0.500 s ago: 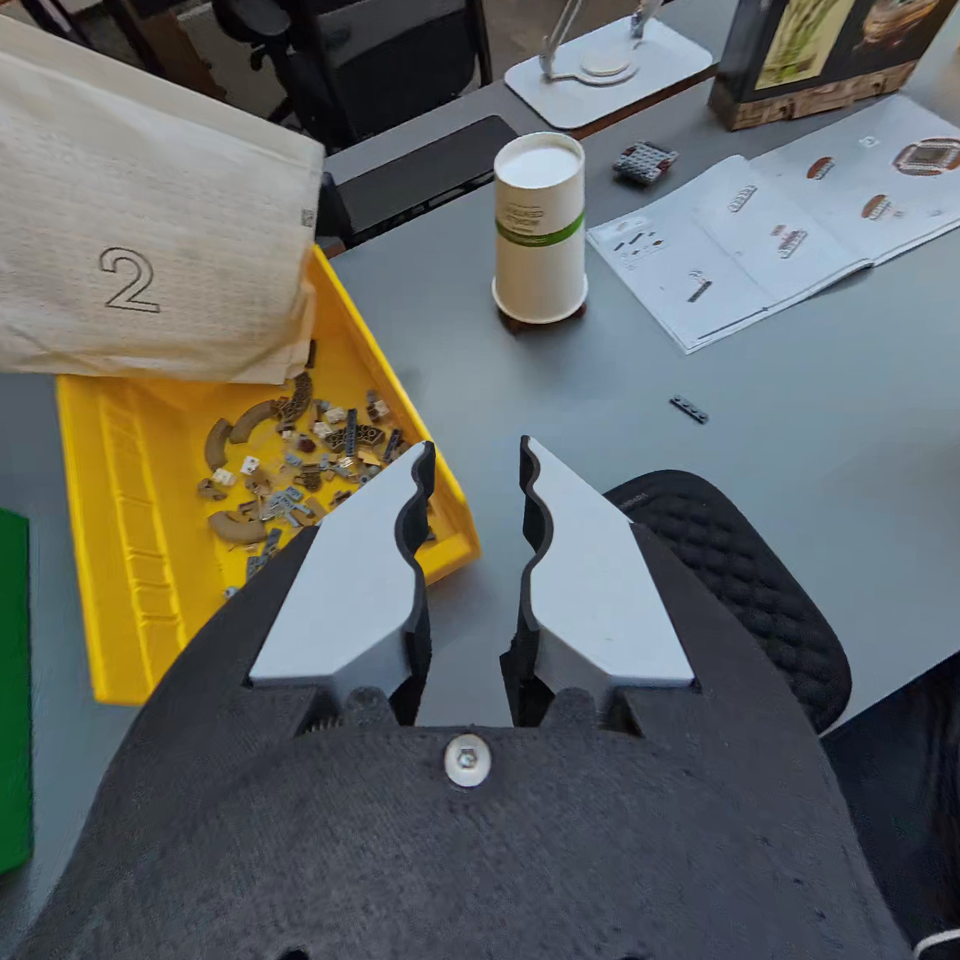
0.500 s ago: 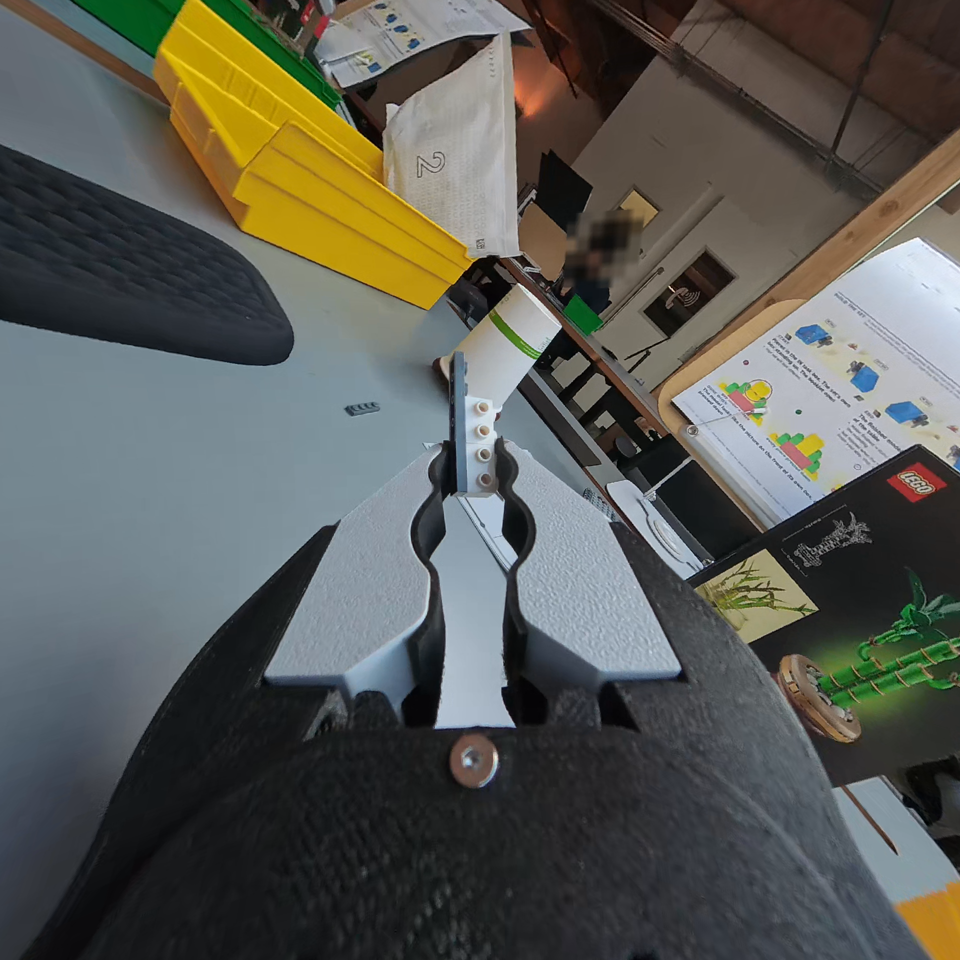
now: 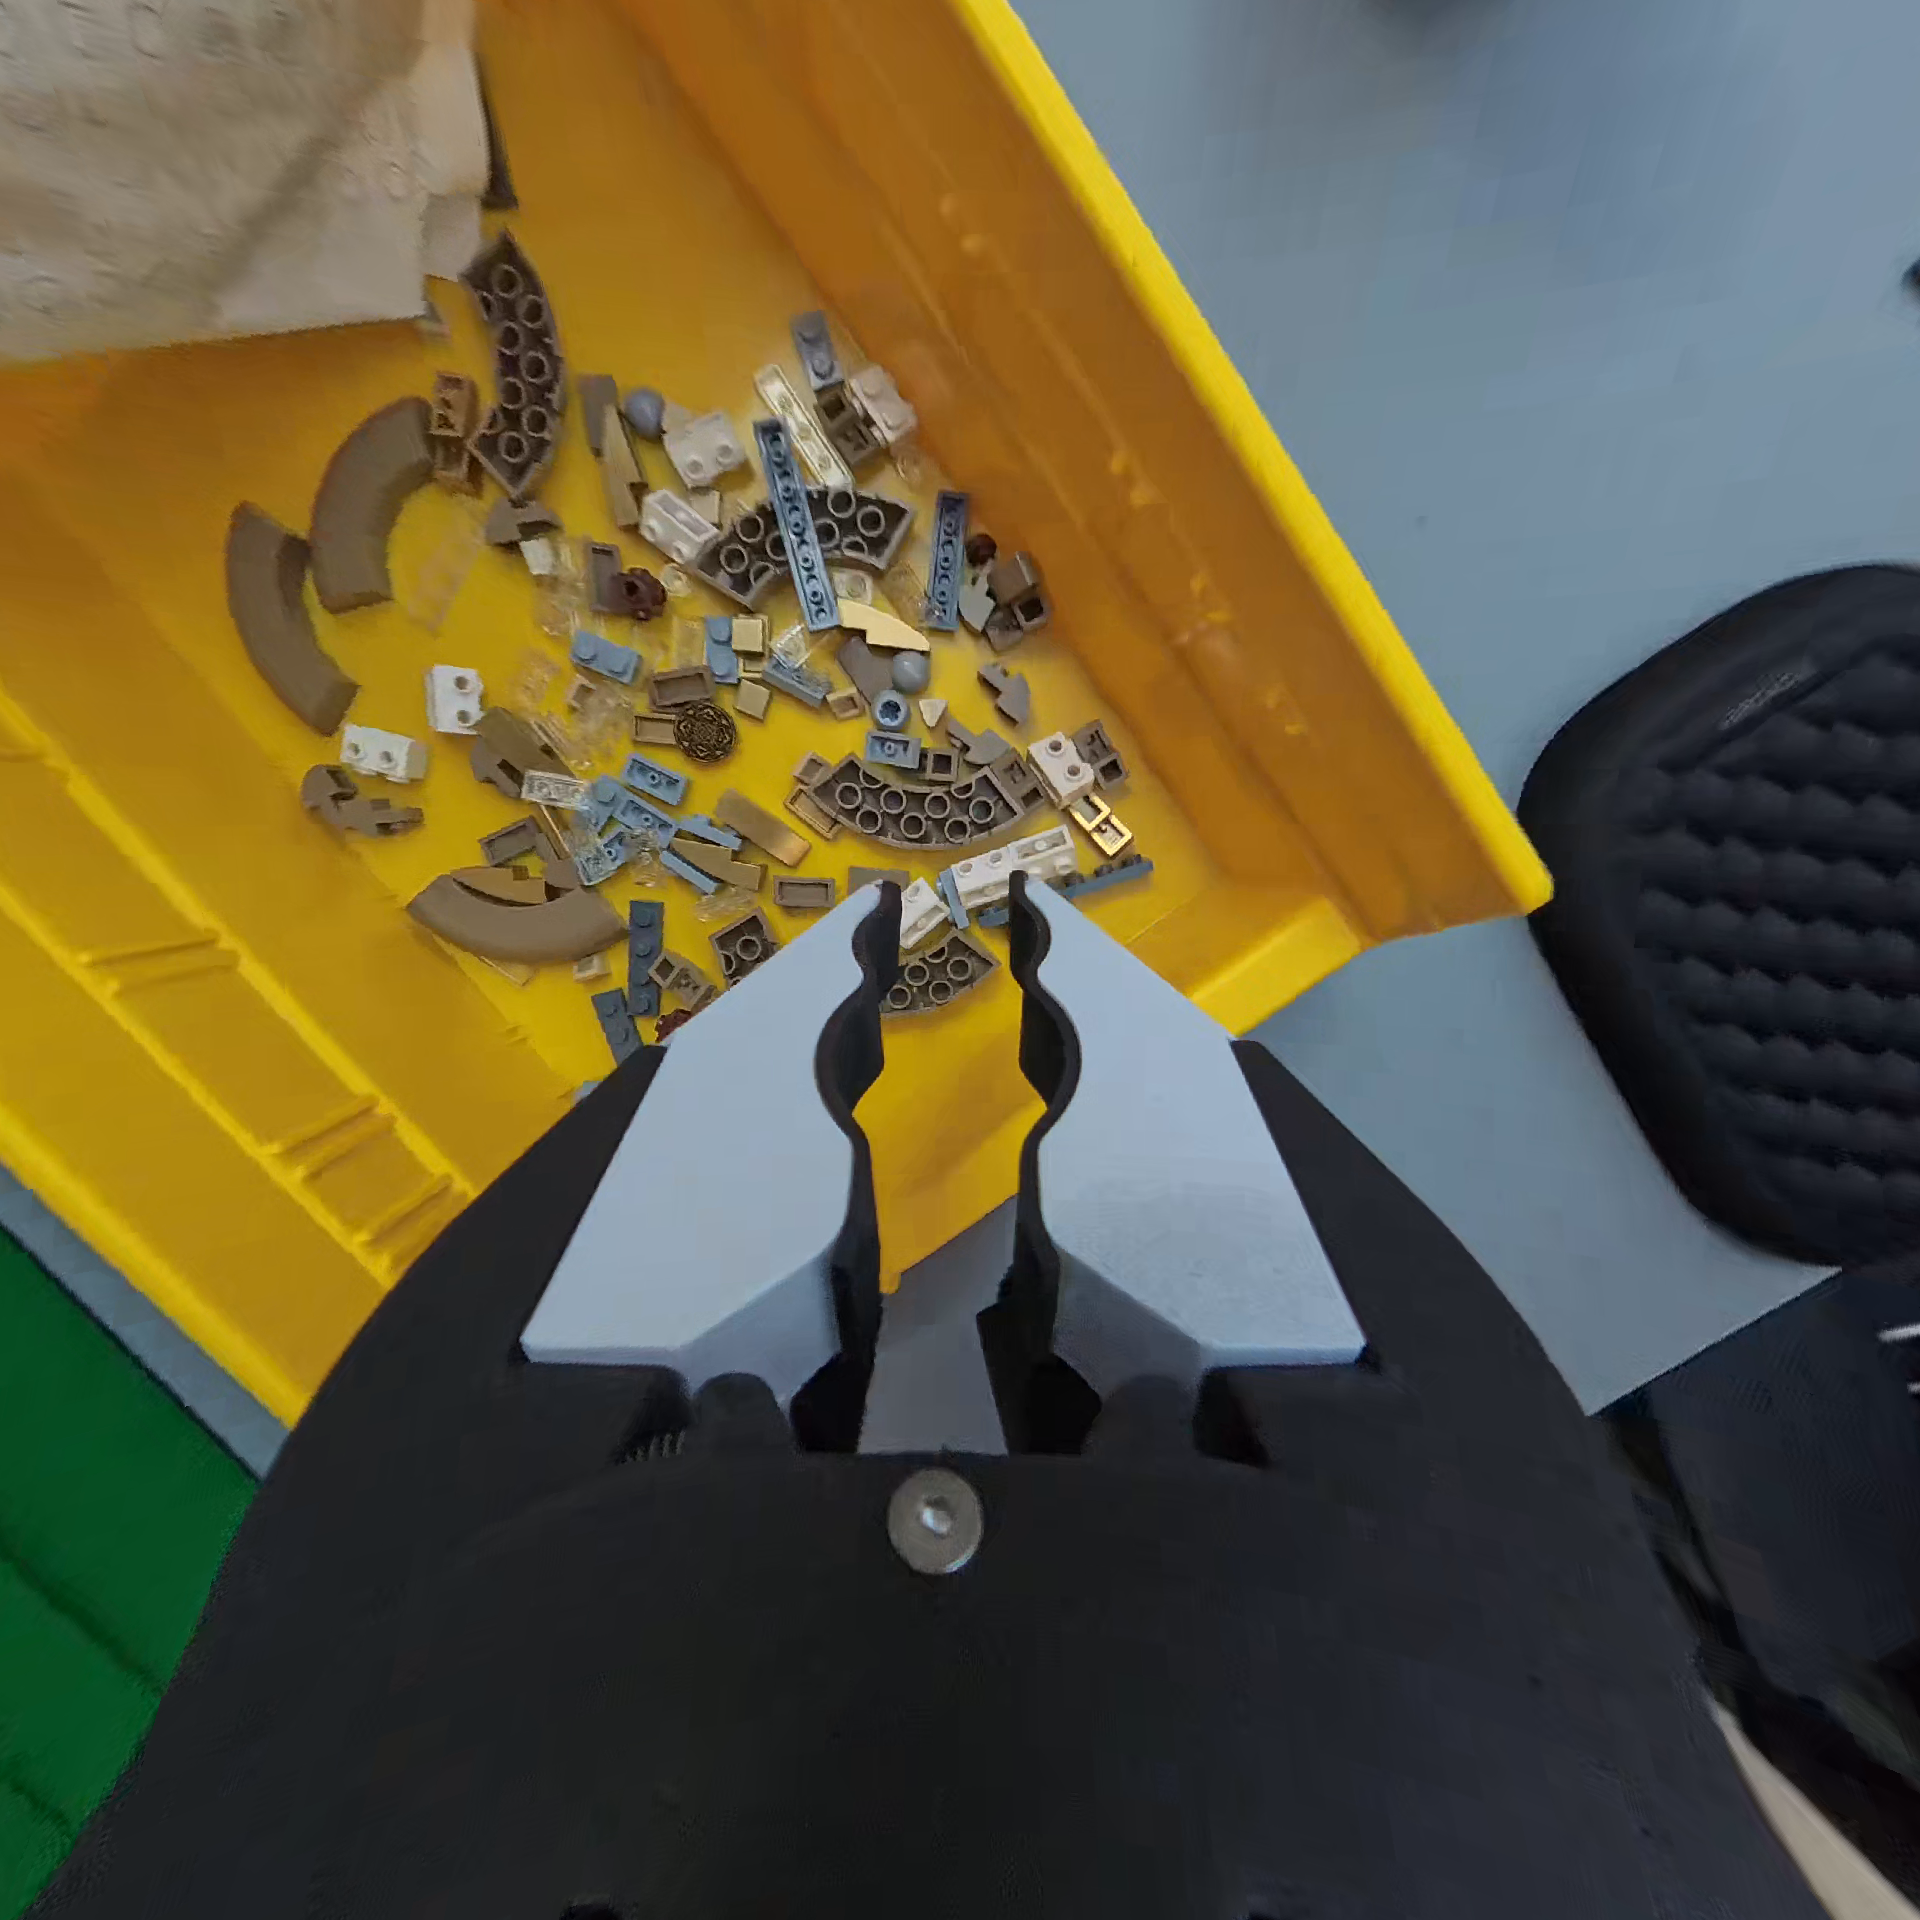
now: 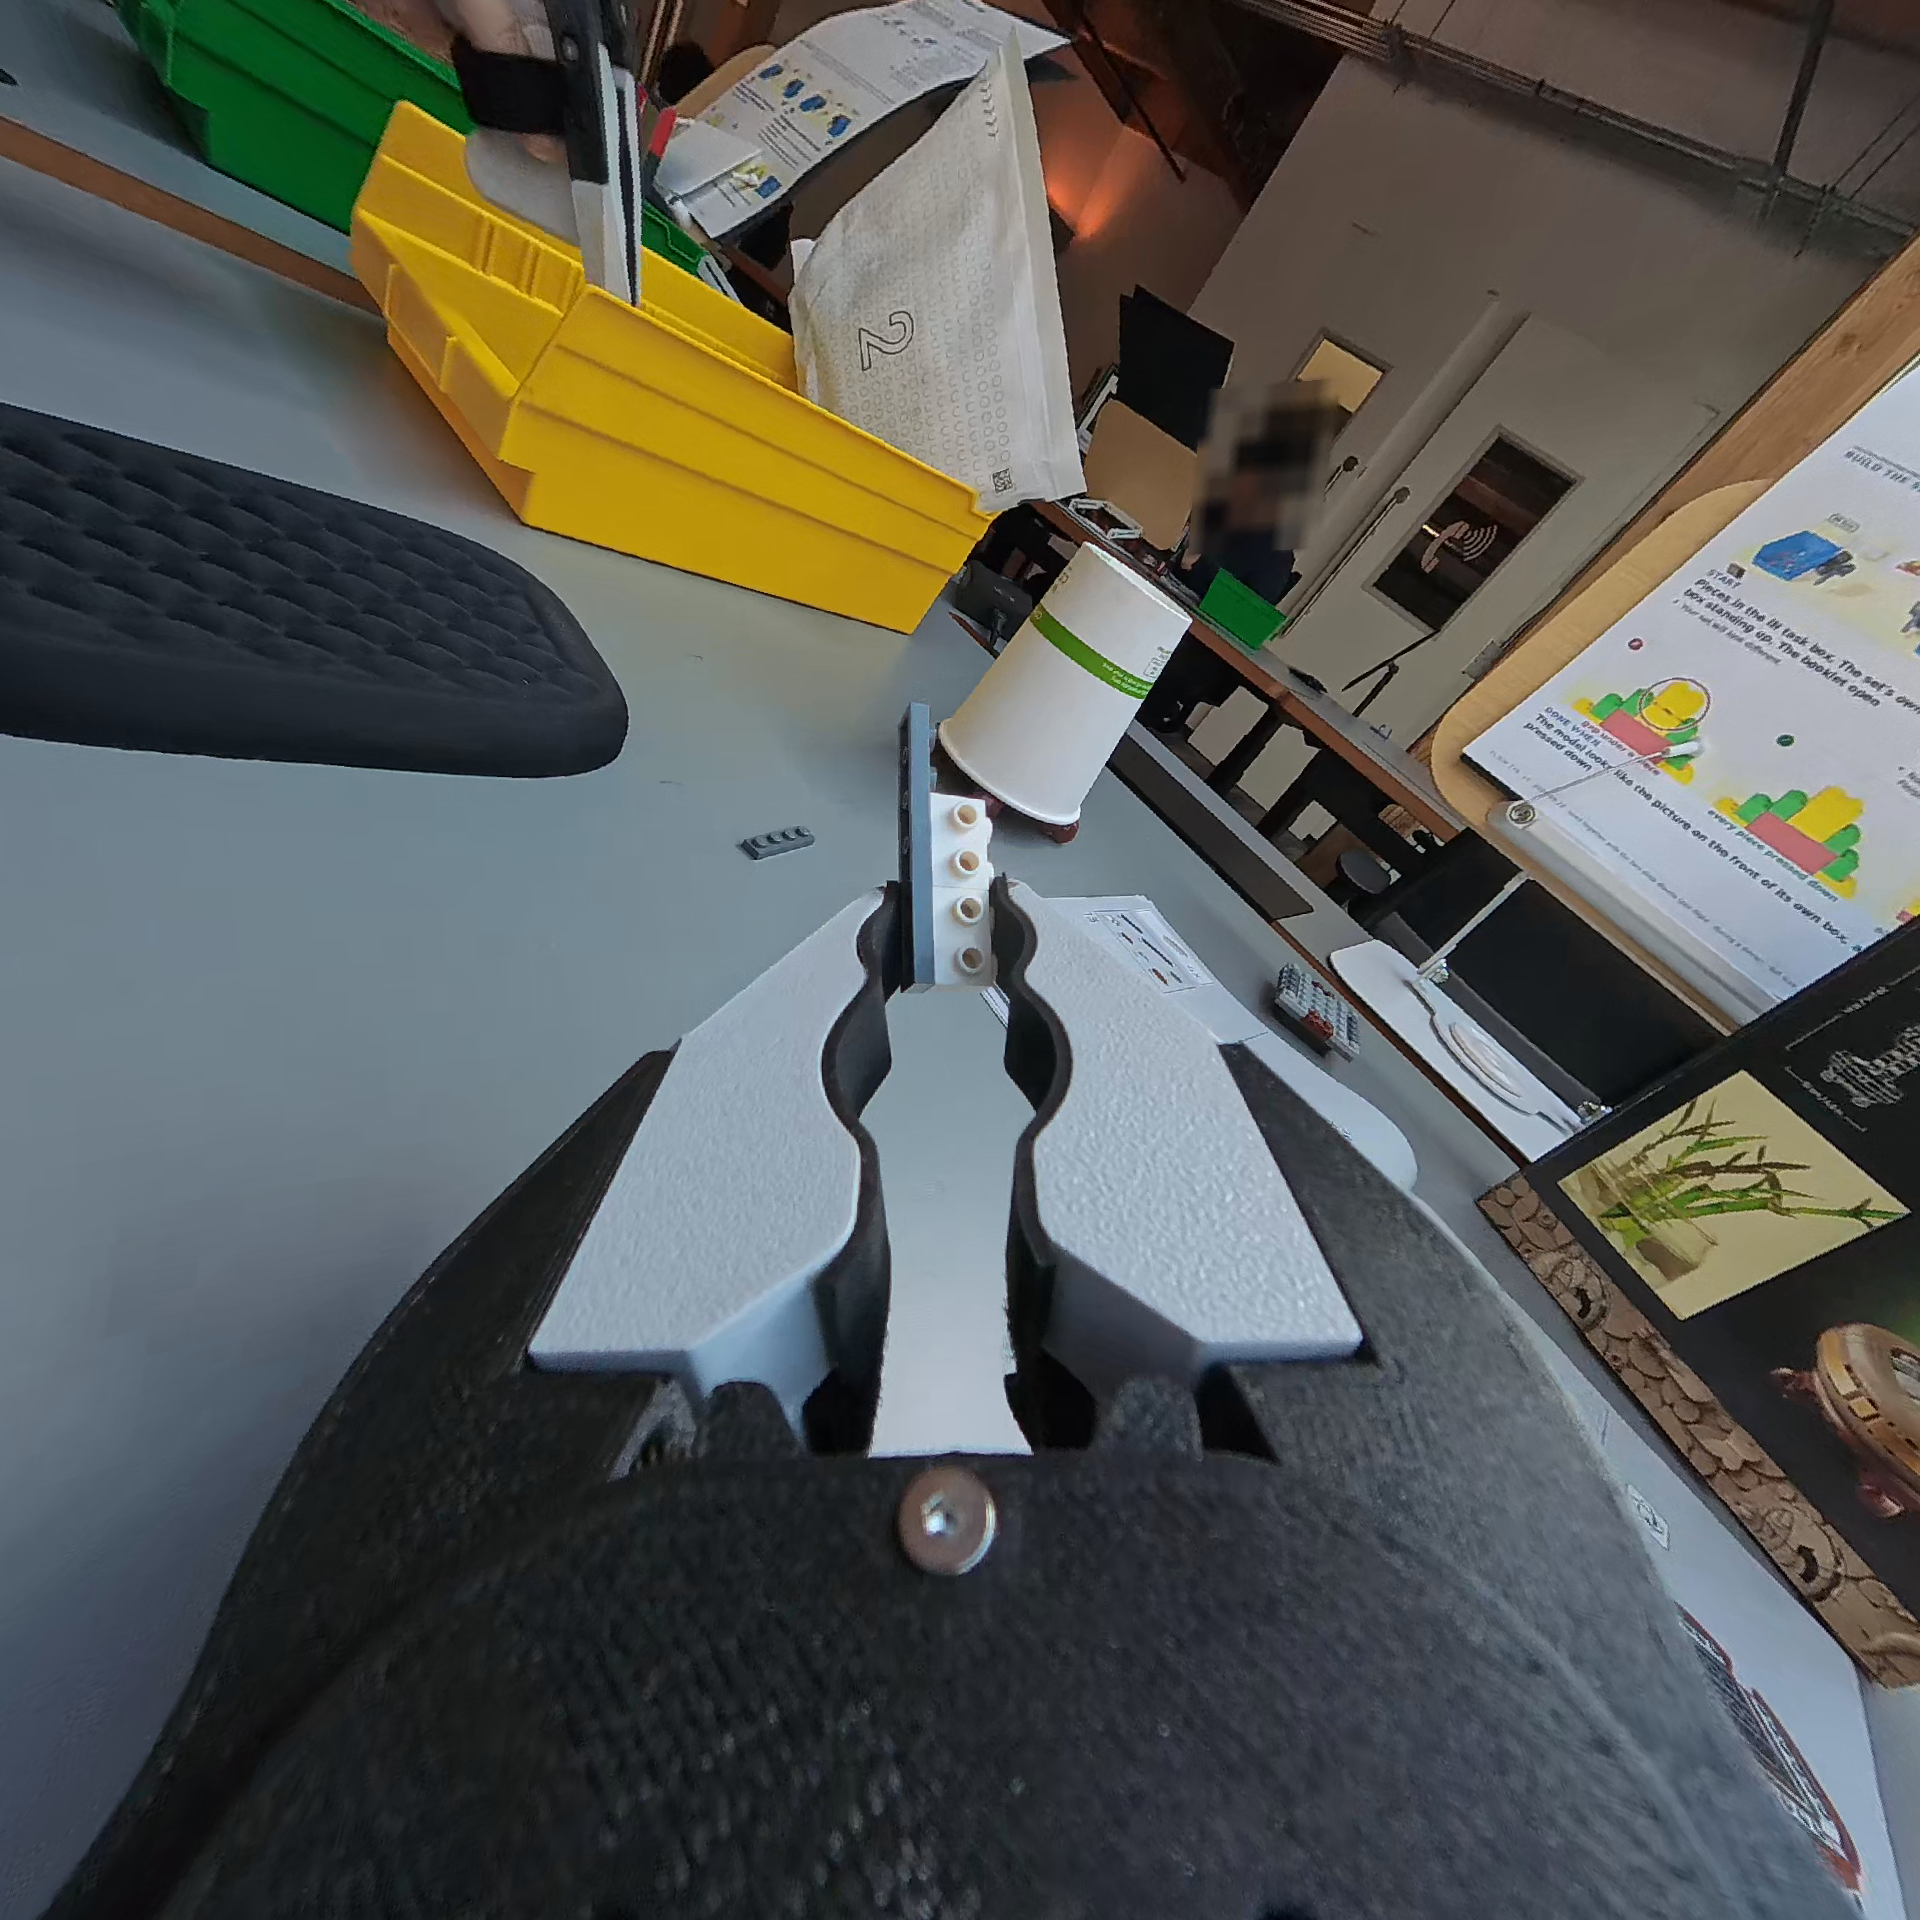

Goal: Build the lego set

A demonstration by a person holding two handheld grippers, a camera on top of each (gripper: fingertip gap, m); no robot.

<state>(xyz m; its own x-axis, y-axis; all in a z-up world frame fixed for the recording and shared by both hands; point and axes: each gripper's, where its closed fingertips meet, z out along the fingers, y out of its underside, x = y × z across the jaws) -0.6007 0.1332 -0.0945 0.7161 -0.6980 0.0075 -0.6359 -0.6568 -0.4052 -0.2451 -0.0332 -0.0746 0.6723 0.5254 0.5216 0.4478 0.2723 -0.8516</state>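
So the left gripper (image 3: 945,899) is released, jaws parted with nothing between them, and it has dropped right down into the yellow tray (image 3: 1226,499) – half a second ago it was hanging back over the tray's near corner with the whole table in view, now its tips sit just above the loose lego pieces (image 3: 727,665) near the tray's lower edge. Right under the tips there's a white studded brick (image 3: 1013,860) on a blue-grey strip, plus a dark curved plate (image 3: 935,971) peeking through the gap. Can't tell which one it's after. The right gripper (image 4: 943,914) hasn't really changed – still clenched on the small sub-assembly (image 4: 951,883), a grey-blue plate with white studded bricks stuck on it, held upright off the grey table (image 4: 364,987). From that side you can see the other gripper poking into the tray at the far left, with the numbered paper bag (image 4: 935,312) leaning at the tray's far end. A paper cup (image 4: 1070,686) stands beyond the held piece, and a stray little dark plate (image 4: 777,840) lies on the open table between the black pad (image 4: 260,603) and the cup. My read: this is the fetch-next-part step, with the build still early and the pinch not made yet.
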